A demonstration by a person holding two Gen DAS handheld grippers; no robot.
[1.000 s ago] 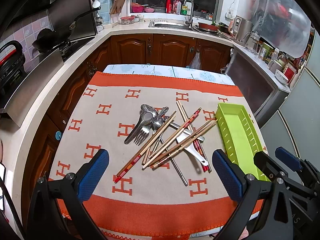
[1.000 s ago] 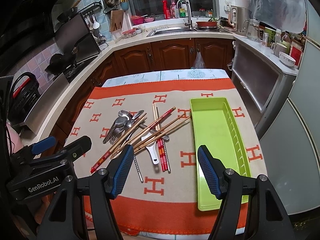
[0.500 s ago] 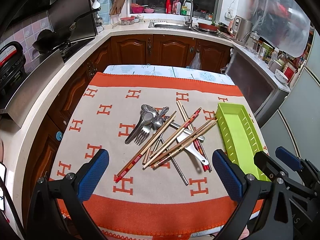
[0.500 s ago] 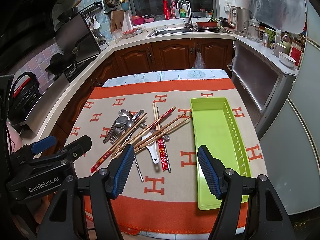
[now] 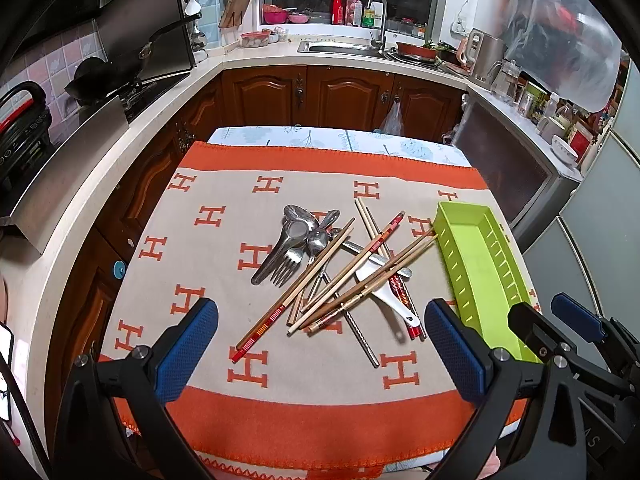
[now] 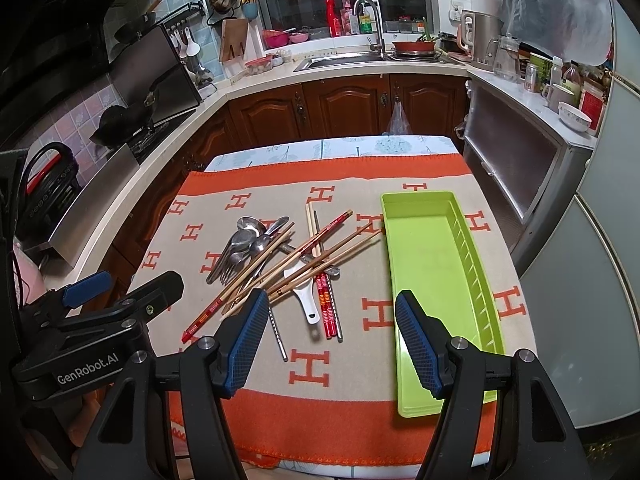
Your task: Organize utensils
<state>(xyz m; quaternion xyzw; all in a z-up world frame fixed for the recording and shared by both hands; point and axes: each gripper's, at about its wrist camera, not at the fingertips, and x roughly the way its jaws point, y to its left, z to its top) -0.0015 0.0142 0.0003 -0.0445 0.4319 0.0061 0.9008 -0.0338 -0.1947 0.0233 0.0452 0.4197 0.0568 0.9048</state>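
The beige woven cloth (image 6: 248, 368) has orange H letters and orange borders. On it lies a lime green plastic tray (image 6: 430, 264). Left of the tray are silver metal spoons (image 5: 298, 226), a white ceramic spoon (image 5: 386, 294) and red patterned chopsticks (image 6: 325, 308).

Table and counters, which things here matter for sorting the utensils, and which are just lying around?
For the job: chopsticks, forks, metal spoons, white spoon, green tray.

Lying about: wok, kettle, bowl, red bottle.
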